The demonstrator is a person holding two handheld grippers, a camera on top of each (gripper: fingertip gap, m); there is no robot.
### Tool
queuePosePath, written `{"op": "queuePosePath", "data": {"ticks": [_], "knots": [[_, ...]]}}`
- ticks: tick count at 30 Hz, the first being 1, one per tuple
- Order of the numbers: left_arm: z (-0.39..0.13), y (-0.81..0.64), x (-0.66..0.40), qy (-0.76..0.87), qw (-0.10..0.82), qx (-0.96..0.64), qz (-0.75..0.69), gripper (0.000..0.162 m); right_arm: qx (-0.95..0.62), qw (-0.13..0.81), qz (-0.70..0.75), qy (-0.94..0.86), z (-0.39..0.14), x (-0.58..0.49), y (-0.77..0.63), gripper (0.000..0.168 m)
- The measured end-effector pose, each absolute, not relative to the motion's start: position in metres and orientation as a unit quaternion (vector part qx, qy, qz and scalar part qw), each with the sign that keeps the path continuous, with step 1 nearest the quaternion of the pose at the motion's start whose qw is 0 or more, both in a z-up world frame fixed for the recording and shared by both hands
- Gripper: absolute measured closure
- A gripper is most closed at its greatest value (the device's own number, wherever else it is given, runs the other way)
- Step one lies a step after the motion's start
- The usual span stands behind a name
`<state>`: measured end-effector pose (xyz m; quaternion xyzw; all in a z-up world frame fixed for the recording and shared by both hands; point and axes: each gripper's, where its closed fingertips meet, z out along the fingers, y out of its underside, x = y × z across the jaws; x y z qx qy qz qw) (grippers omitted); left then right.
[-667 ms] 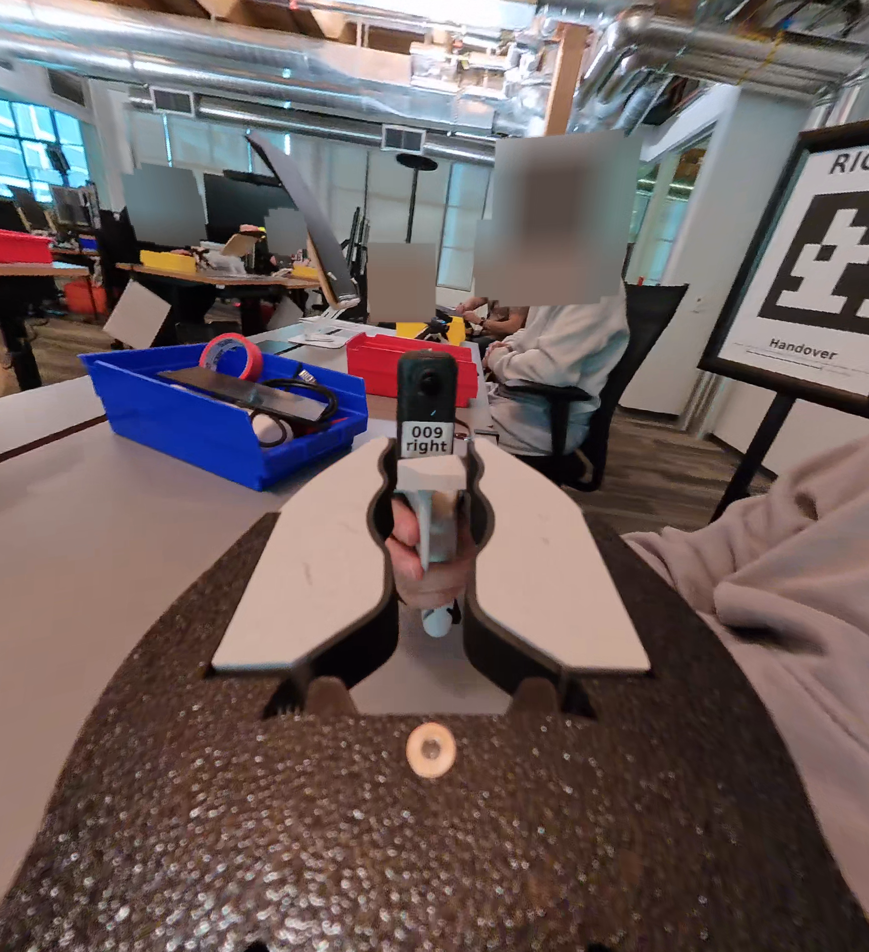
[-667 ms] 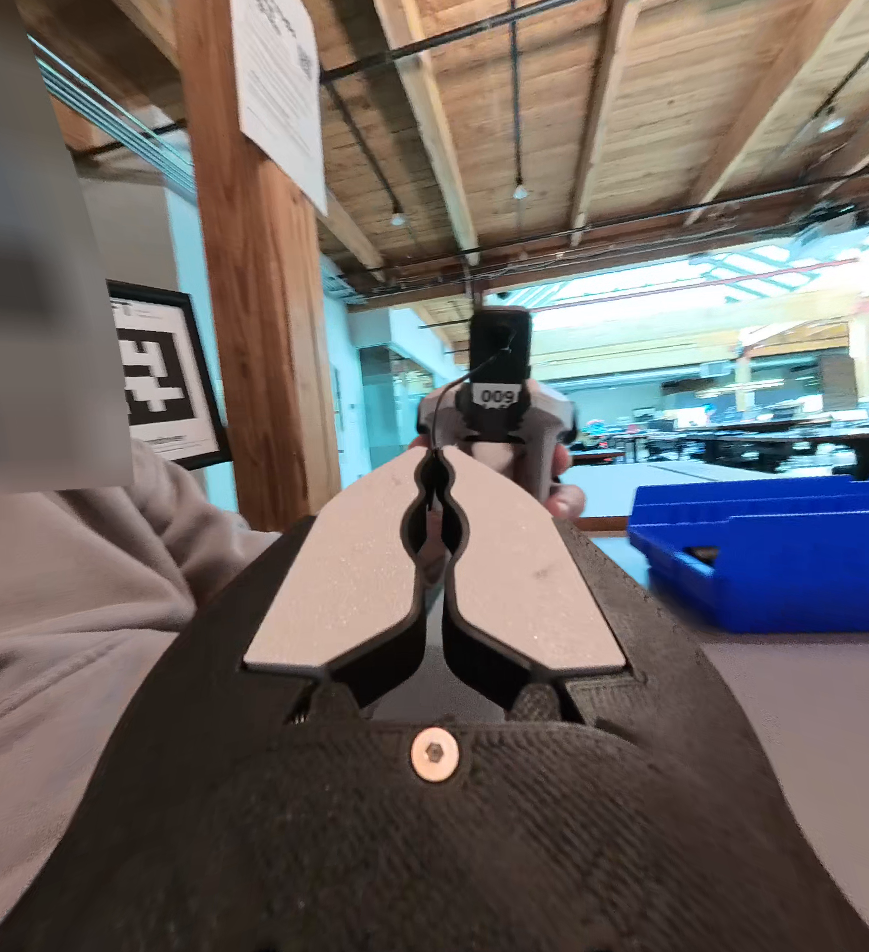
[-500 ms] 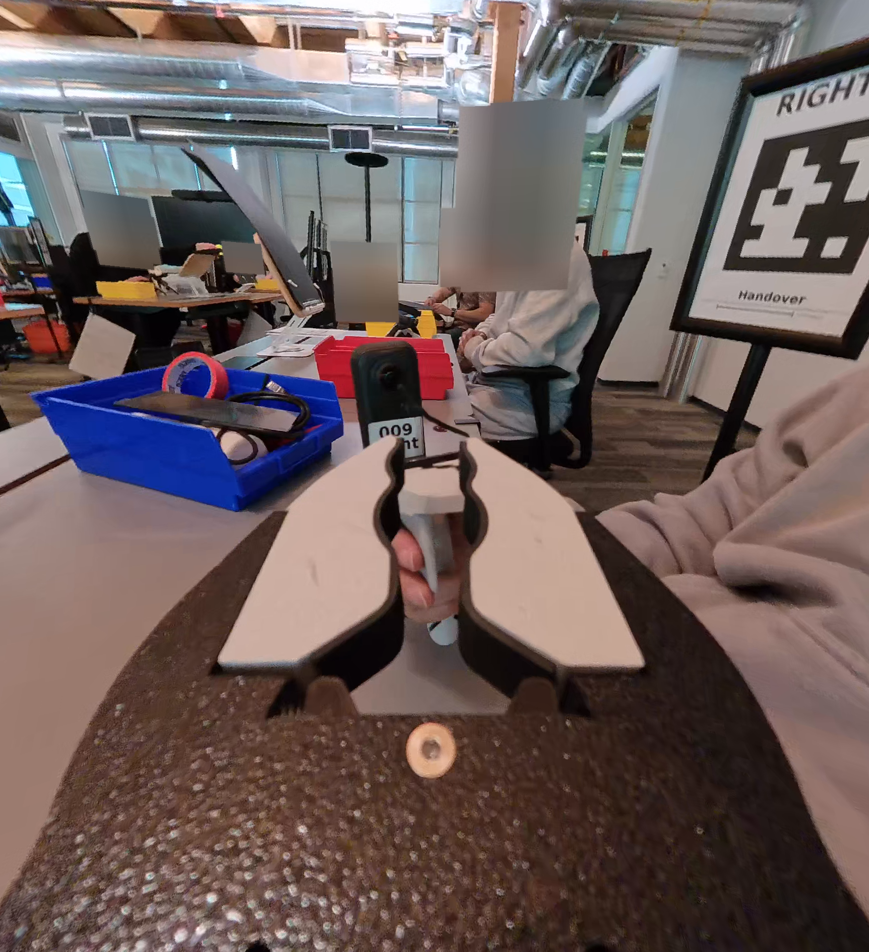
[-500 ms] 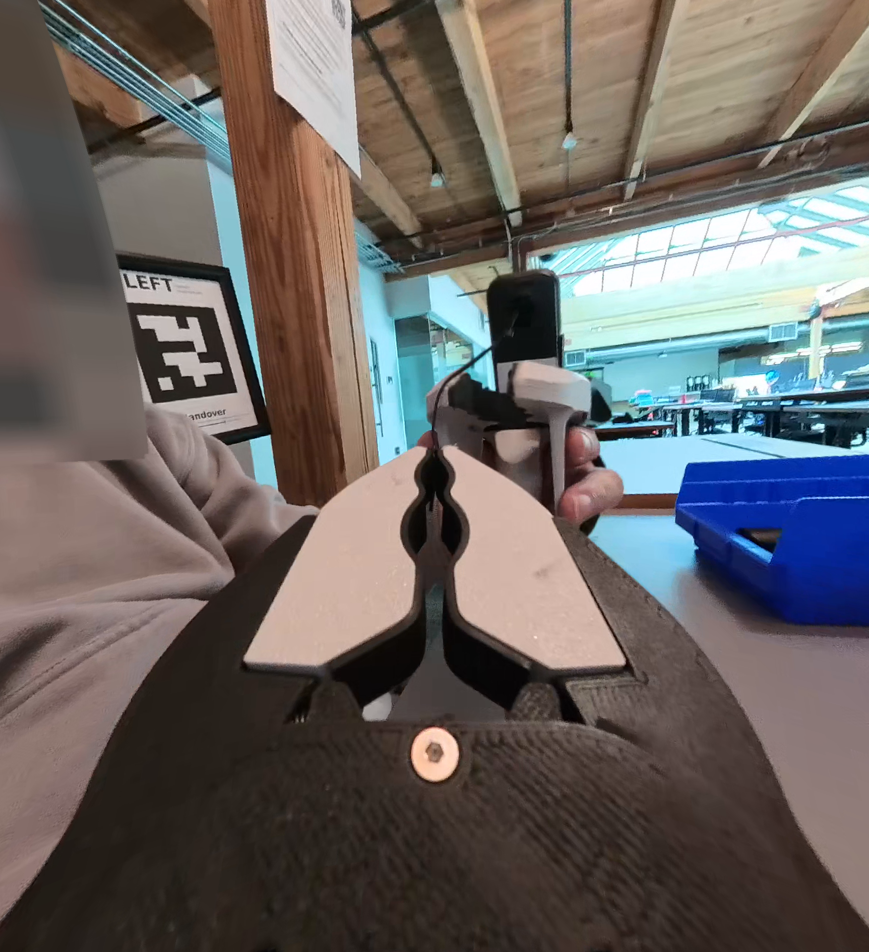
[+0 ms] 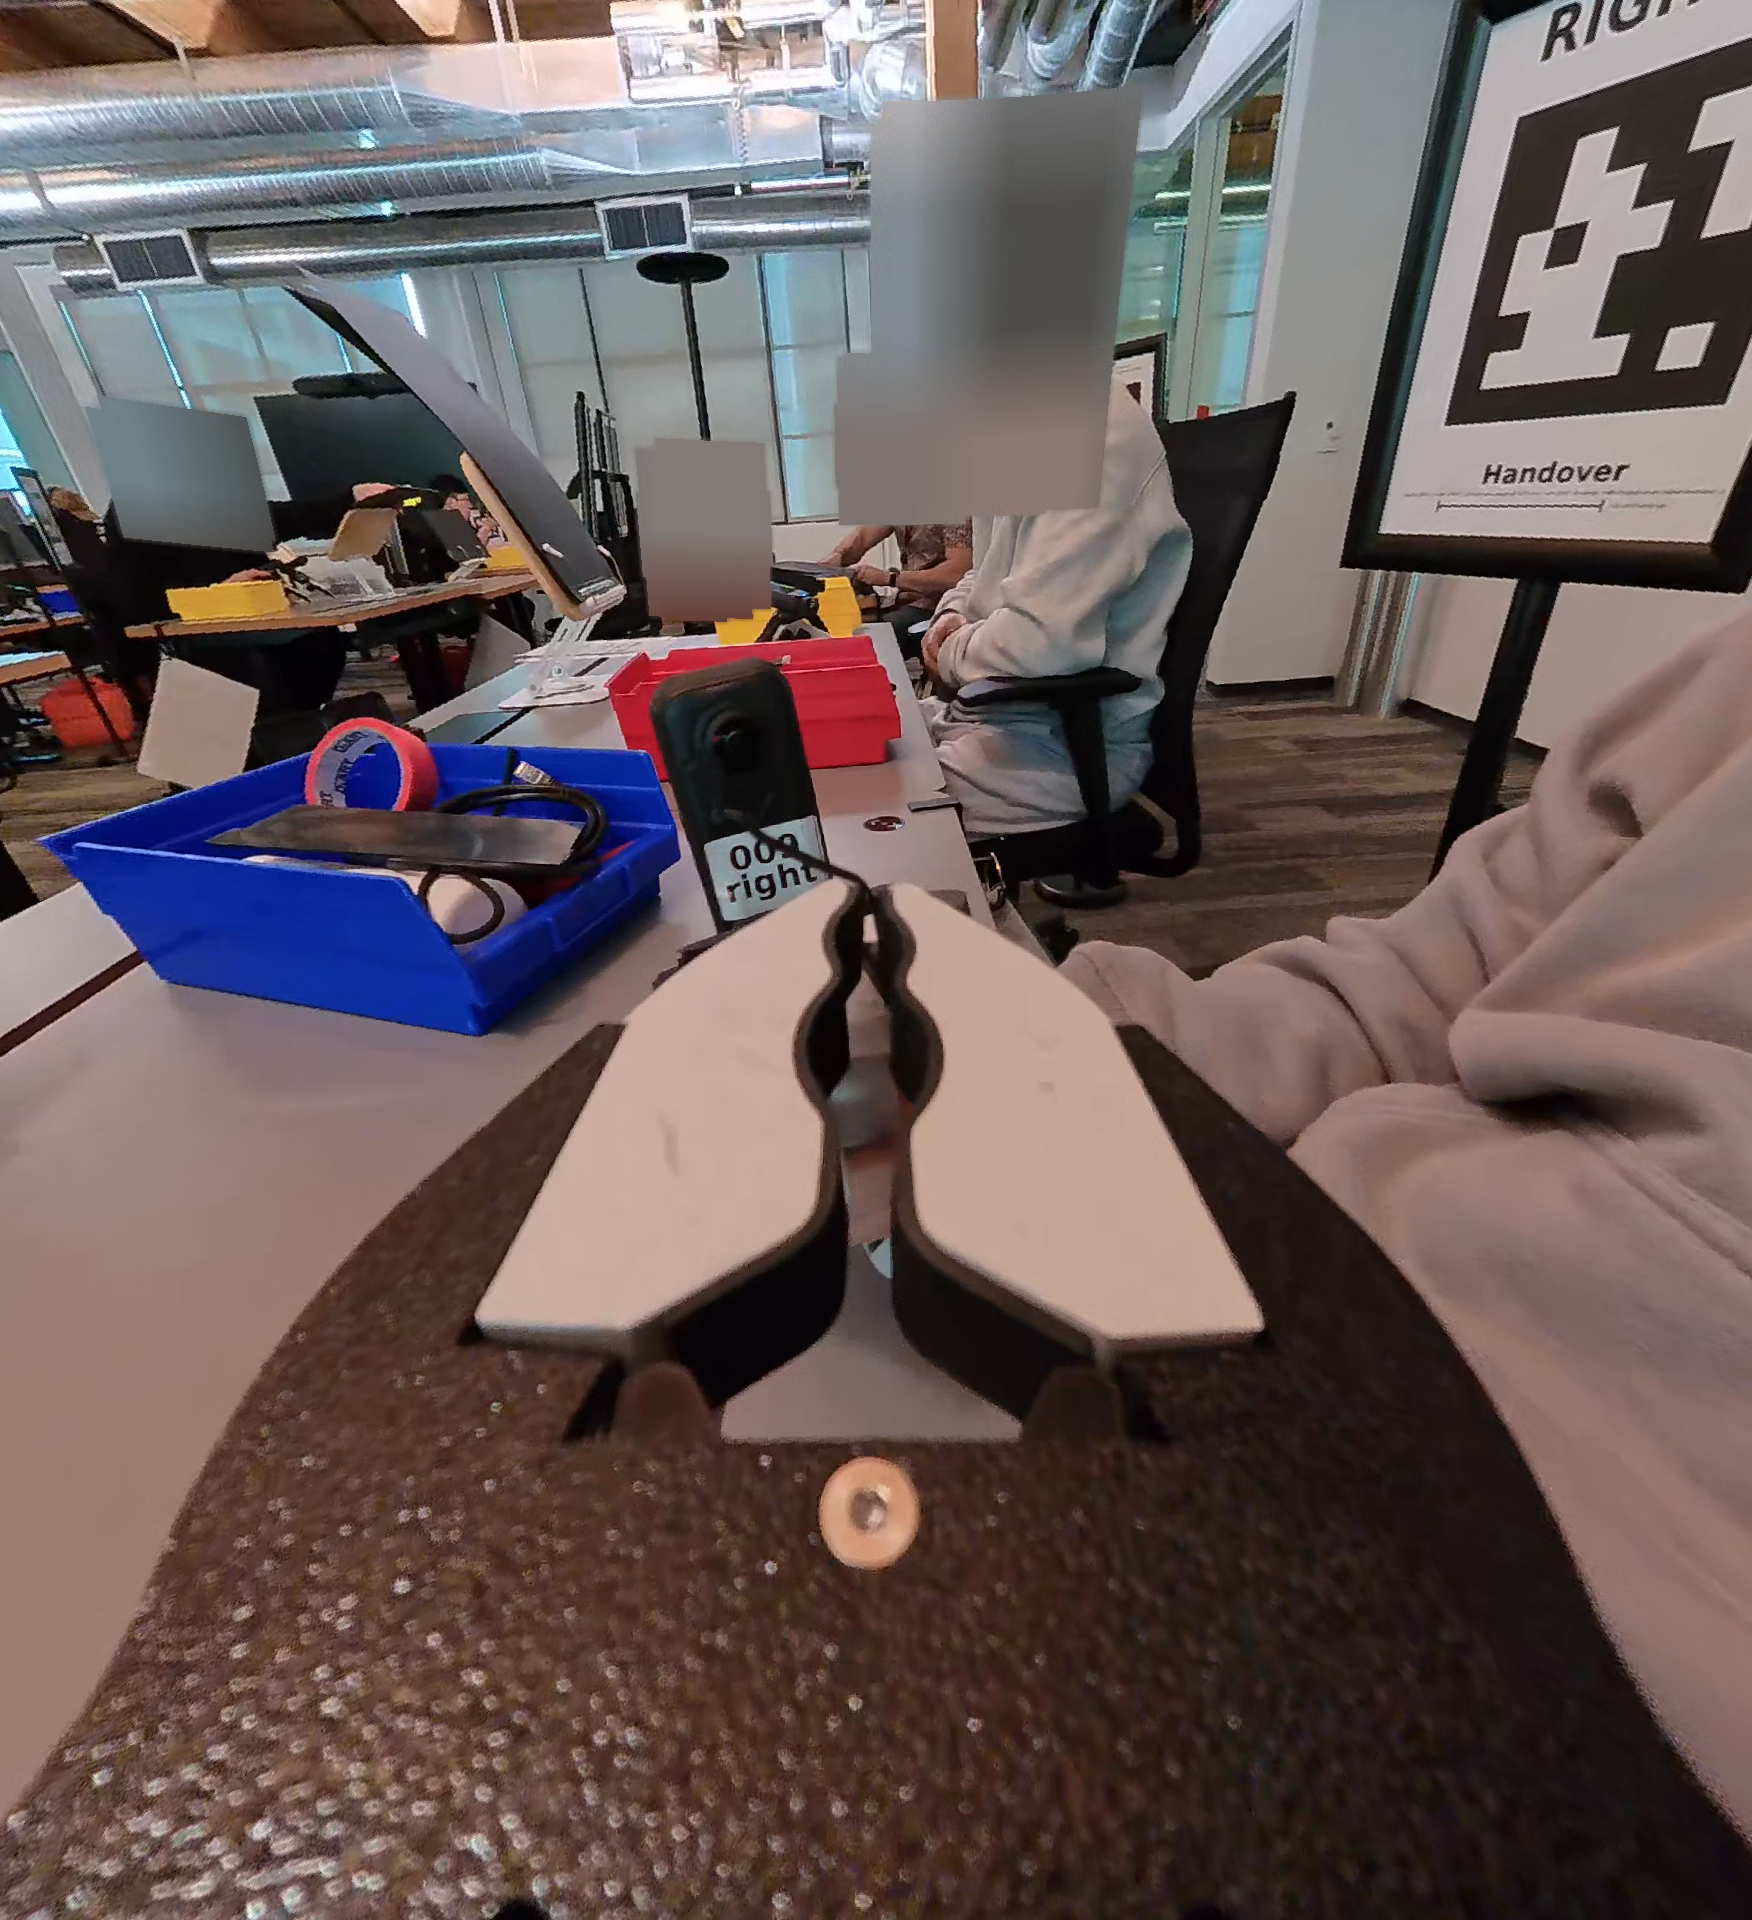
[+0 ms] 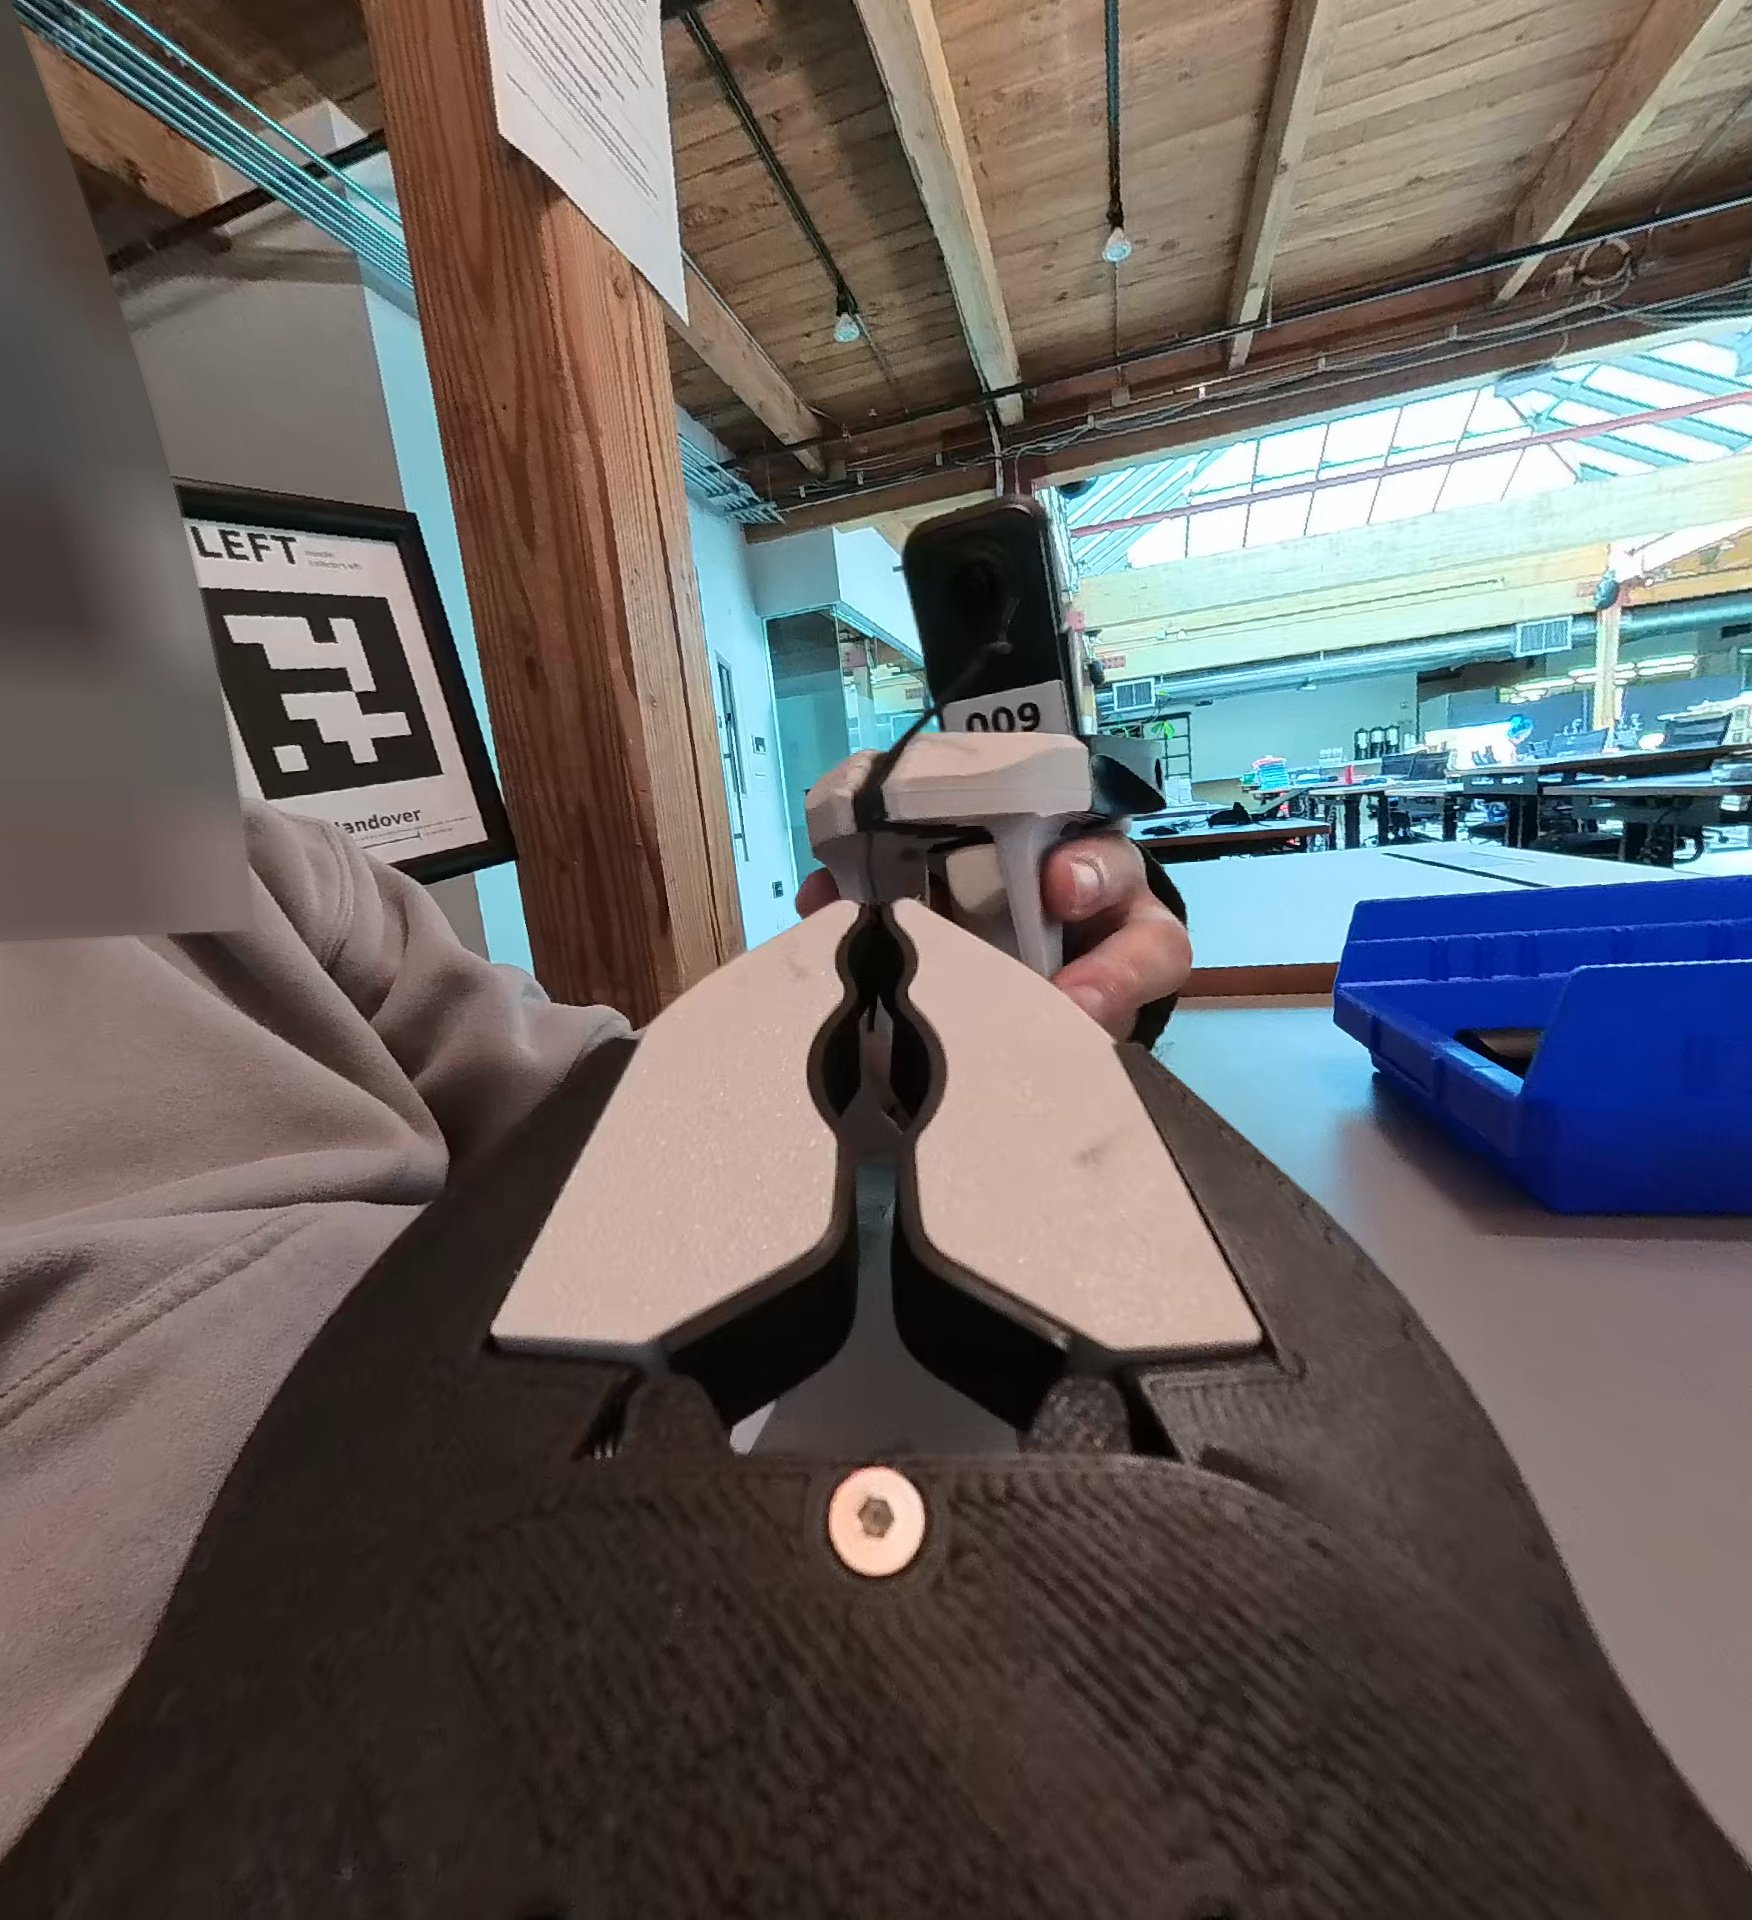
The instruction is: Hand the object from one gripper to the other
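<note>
Blue bin [image 5: 332, 925] sits left of both claws; grey sleeve [image 5: 1474, 1039] right.

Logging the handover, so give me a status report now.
Left tool shut on thin black cord. Right tool shut on it too, tip to tip. Nothing in the way; blue bin sits aside on table.

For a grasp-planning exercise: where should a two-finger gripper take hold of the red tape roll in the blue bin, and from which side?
Probably the top arc of the red tape roll, coming from above. It stands on edge at a back corner of the blue bin, so one finger can drop through its open centre and the other outside the band. The bin walls hinder a sideways approach.
</note>
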<state>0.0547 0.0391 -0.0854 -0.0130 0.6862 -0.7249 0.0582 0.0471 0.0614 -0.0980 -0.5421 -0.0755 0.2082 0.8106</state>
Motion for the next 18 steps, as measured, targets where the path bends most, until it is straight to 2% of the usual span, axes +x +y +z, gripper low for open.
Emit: {"op": "queuePosePath", "data": {"ticks": [3,6,10,13,18], "knots": [[-0.085,0.039,0.062,0.686,0.077,-0.032,-0.723,0.162,-0.536,0.822,0.186,-0.043,-0.097,0.059,0.063,0.167],[-0.079,0.044,0.084,0.673,0.102,-0.11,-0.724,0.162,-0.53,0.846,0.051,0.023,-0.095,0.093,0.062,0.142],[-0.086,0.058,0.114,0.674,0.156,-0.236,-0.682,0.162,-0.542,0.82,-0.182,0.014,-0.095,0.114,0.056,0.137],[-0.085,0.057,0.115,0.671,0.166,-0.248,-0.678,0.162,-0.56,0.758,-0.335,-0.016,-0.101,0.122,0.059,0.134],[-0.091,0.054,0.117,0.681,0.186,-0.257,-0.66,0.162,-0.584,0.687,-0.427,-0.062,-0.113,0.122,0.069,0.135]]}}
